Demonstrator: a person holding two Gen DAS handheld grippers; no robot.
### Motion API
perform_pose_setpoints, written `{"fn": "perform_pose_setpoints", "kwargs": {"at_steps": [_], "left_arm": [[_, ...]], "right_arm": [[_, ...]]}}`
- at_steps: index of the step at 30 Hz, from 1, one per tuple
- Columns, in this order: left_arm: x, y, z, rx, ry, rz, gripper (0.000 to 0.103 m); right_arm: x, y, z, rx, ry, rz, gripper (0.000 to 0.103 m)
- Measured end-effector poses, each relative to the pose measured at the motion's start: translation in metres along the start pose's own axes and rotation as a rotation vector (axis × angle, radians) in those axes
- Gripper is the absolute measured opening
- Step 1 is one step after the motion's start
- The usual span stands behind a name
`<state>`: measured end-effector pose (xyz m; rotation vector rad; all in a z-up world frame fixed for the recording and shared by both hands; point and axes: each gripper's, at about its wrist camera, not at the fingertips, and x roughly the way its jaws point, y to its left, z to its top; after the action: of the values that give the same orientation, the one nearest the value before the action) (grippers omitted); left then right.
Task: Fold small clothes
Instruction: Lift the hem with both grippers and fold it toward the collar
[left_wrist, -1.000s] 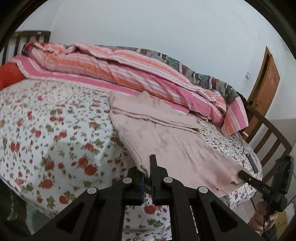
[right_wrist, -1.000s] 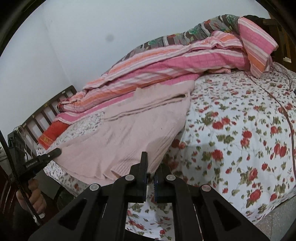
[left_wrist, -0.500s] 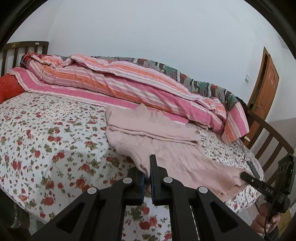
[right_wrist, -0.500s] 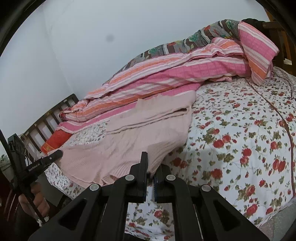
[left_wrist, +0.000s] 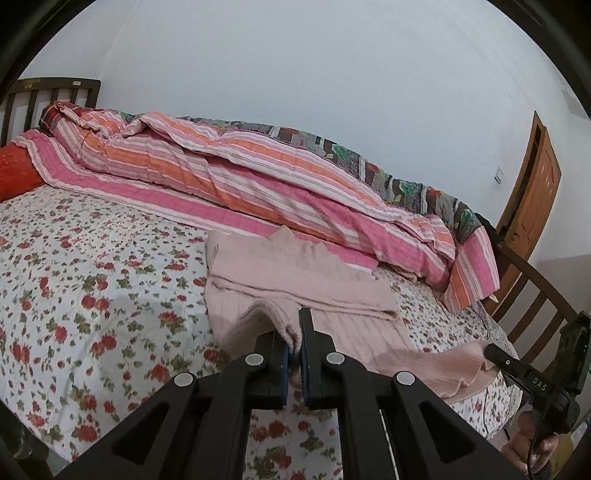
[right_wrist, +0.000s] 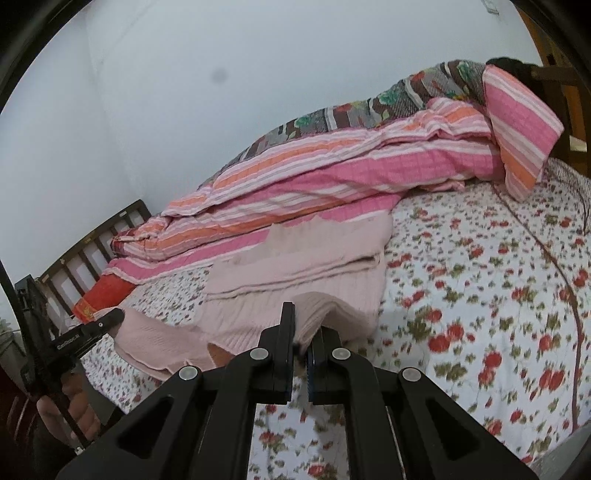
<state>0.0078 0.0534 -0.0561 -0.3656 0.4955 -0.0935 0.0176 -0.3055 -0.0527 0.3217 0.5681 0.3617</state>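
A pale pink knit garment (left_wrist: 314, 280) lies on the flowered bed sheet (left_wrist: 92, 280), its far part folded over in a band. My left gripper (left_wrist: 293, 341) is shut on one near hem corner and holds it lifted off the bed. My right gripper (right_wrist: 301, 332) is shut on the other near hem corner of the garment (right_wrist: 295, 273), also lifted. The hem sags between the two grippers. Each gripper shows in the other's view, the right one (left_wrist: 496, 356) and the left one (right_wrist: 110, 319).
A striped pink and orange quilt (left_wrist: 240, 173) is heaped along the far side of the bed against the wall. A red pillow (left_wrist: 14, 173) lies by the wooden headboard (left_wrist: 48, 92). A wooden footboard (left_wrist: 535, 291) and a door (left_wrist: 532, 177) stand at the right.
Both grippers have lifted the garment's near hem off the bed edge and carried it up and toward the far side. The cloth now bunches up in front of each gripper.
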Motion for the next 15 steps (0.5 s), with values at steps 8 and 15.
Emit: {"fn": "perform_pose_setpoints", "kwargs": {"at_steps": [8,15], "left_arm": [[0.021,0.011,0.018,-0.037,-0.003,0.009,0.005],[0.055,0.015,0.036,-0.053,0.008,0.008,0.005]], "right_arm": [[0.019,-0.001,0.021,0.022,-0.016,0.011,0.005],[0.043,-0.004,0.043,0.032,-0.022,0.012,0.005]]}}
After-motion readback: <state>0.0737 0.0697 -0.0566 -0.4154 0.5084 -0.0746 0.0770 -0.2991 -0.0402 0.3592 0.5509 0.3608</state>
